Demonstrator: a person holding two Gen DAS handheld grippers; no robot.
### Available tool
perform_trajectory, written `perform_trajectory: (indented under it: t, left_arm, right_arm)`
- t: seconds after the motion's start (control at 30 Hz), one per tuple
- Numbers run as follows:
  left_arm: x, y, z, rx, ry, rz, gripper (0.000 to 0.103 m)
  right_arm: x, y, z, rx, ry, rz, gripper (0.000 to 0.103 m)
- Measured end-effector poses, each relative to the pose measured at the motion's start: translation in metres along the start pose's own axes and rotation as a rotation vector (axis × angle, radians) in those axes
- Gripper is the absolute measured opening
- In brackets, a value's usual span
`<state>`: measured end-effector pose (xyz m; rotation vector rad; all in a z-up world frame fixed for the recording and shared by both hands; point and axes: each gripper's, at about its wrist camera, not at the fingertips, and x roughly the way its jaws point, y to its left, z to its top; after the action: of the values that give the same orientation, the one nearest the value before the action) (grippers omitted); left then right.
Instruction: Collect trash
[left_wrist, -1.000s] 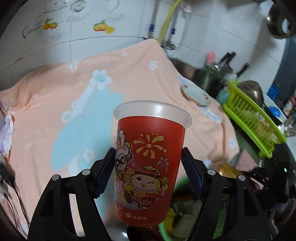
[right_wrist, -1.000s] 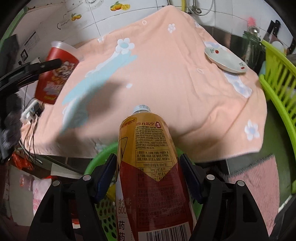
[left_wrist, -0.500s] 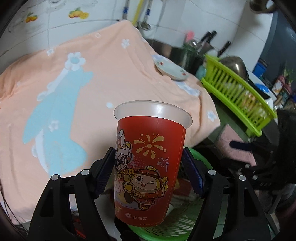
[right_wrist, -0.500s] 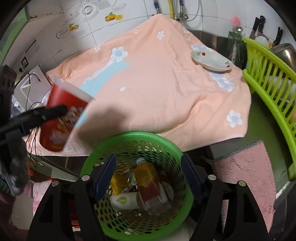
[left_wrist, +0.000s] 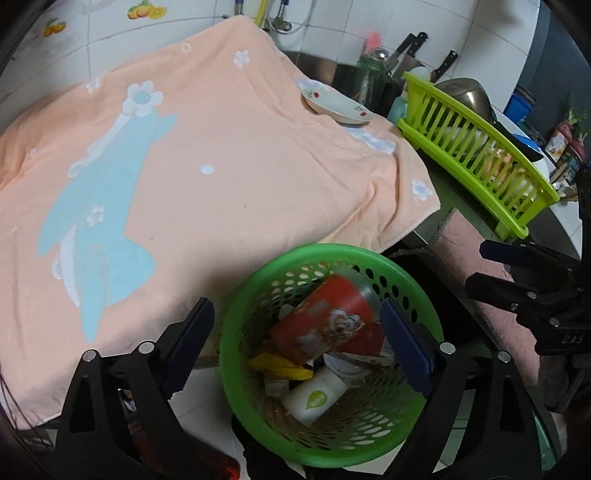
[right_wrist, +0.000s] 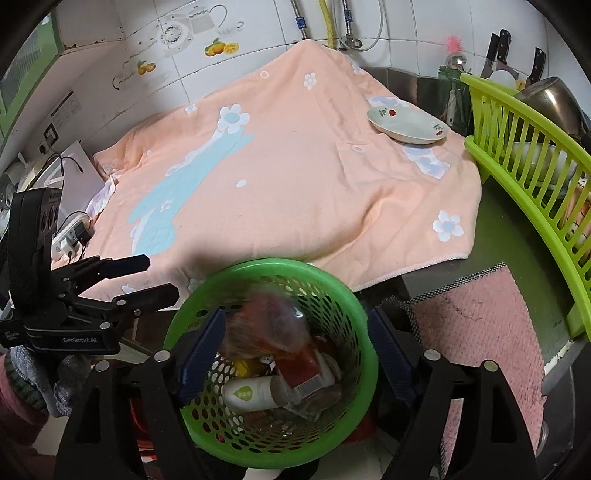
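Both tools hang over the green perforated basket (left_wrist: 236, 373), each empty, jaws opening. The left gripper (left_wrist: 295, 347) straddles the basket; the right gripper (right_wrist: 295, 354) does likewise. The red printed cup (left_wrist: 325, 314) lies tilted on the trash inside, sharp in the left view, only a blur in the right. Beneath it a white bottle (right_wrist: 255, 397) shows; other scraps are unreadable. Beyond the rim hangs the peach towel's (left_wrist: 229, 147) edge, bare but for a plate (right_wrist: 406, 127) at its far corner. A green dish rack (right_wrist: 524, 177) borders the right side.
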<state>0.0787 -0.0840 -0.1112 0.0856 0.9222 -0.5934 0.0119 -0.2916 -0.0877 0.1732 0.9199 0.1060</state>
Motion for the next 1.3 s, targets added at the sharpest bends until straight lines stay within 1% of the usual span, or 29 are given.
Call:
perform_trajectory:
  t: [0.03,0.07,0.2,0.3,0.37,0.47,0.6,0.8,1.03,1.3]
  left_arm:
    - [-0.003,0.001,0.000,-0.003,-0.007,0.010,0.095]
    - [-0.007,0.003,-0.001,-0.008,-0.015,0.019,0.096]
    - [-0.024,0.011,-0.001,-0.022,-0.045,0.071,0.097]
    - [-0.038,0.017,-0.004,-0.028,-0.073,0.136,0.098]
    - [-0.046,0.023,-0.005,-0.039,-0.086,0.163,0.098]
    - [-0.058,0.034,-0.010,-0.071,-0.103,0.204,0.098]
    - [-0.071,0.049,-0.017,-0.113,-0.115,0.274,0.098]
    - [-0.091,0.070,-0.026,-0.171,-0.143,0.347,0.098]
    - [-0.106,0.086,-0.031,-0.219,-0.163,0.406,0.098]
    - [-0.110,0.094,-0.034,-0.250,-0.164,0.431,0.098]
  right_arm:
    - [0.000,0.003,-0.001,-0.005,-0.002,-0.002,0.078]
    - [0.000,0.005,-0.001,-0.009,-0.005,-0.004,0.079]
    - [-0.002,0.012,-0.001,-0.023,-0.026,-0.001,0.082]
    - [-0.002,0.014,0.000,-0.024,-0.041,0.010,0.084]
    - [0.000,0.014,0.000,-0.020,-0.046,0.014,0.085]
    - [0.004,0.012,0.002,-0.004,-0.041,0.028,0.086]
    - [0.007,0.016,0.004,-0.010,-0.043,0.024,0.088]
    - [0.014,0.023,0.019,-0.007,-0.047,0.039,0.088]
    - [0.020,0.031,0.039,-0.026,-0.061,0.054,0.088]
    - [0.027,0.035,0.050,-0.036,-0.063,0.072,0.088]
